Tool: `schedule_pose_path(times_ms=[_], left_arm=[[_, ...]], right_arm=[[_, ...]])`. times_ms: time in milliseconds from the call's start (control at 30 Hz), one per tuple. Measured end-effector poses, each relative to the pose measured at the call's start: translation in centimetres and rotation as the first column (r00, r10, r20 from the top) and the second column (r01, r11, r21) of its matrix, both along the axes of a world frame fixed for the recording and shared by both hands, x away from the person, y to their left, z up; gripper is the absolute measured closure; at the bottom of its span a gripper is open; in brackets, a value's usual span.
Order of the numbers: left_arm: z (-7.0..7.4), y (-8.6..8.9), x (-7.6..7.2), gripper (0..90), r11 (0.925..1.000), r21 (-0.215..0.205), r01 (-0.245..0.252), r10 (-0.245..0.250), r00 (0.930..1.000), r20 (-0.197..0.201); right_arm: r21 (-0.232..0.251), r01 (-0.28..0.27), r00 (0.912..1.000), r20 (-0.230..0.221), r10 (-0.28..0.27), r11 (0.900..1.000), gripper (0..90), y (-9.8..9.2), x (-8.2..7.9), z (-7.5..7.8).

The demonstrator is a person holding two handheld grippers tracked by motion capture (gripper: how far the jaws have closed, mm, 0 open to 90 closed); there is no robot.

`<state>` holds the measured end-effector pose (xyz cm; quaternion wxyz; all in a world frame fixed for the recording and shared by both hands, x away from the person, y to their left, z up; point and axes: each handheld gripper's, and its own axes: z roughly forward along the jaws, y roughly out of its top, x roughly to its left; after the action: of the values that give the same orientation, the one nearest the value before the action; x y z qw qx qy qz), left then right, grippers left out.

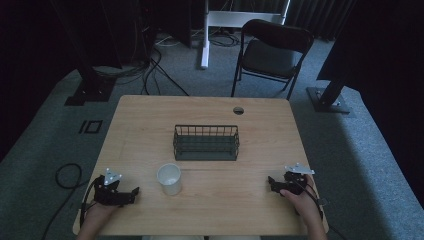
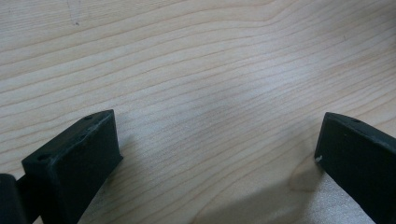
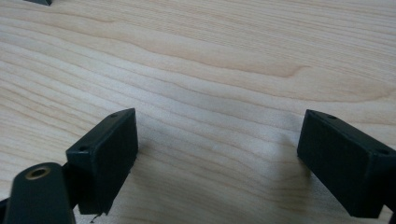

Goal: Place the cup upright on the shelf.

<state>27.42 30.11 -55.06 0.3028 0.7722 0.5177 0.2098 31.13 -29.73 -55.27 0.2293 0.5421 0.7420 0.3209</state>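
A white cup [image 1: 169, 178] stands upright on the wooden table [image 1: 150, 120], just in front of a dark wire basket [image 1: 206, 142] at the table's middle. My left gripper [image 1: 134, 191] rests low at the front left, its tips pointing right toward the cup, a short way from it. My right gripper [image 1: 271, 182] lies at the front right, pointing left. In the left gripper view the gripper [image 2: 217, 140] stands open over bare wood. The right gripper view has its gripper [image 3: 217, 140] open too, with nothing between the jaws.
A black folding chair [image 1: 270, 52] stands beyond the table's far edge. Cables [image 1: 150, 70] run over the grey carpet at the back left, and a cable loop [image 1: 67, 175] lies left of the table. A round grommet hole [image 1: 238, 110] sits near the far edge.
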Motion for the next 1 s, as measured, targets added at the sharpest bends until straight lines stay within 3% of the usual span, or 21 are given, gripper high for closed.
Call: schedule_pose_path(times_ms=[1000], left_arm=[[0.0, 0.0, 0.0, 0.1, 1.0, 0.0, 0.0, 0.0, 1.0, 0.0]], right_arm=[[0.005, -0.01, 0.9999, 0.003, 0.01, 1.0, 13.1, 0.08, -0.04, 0.03]])
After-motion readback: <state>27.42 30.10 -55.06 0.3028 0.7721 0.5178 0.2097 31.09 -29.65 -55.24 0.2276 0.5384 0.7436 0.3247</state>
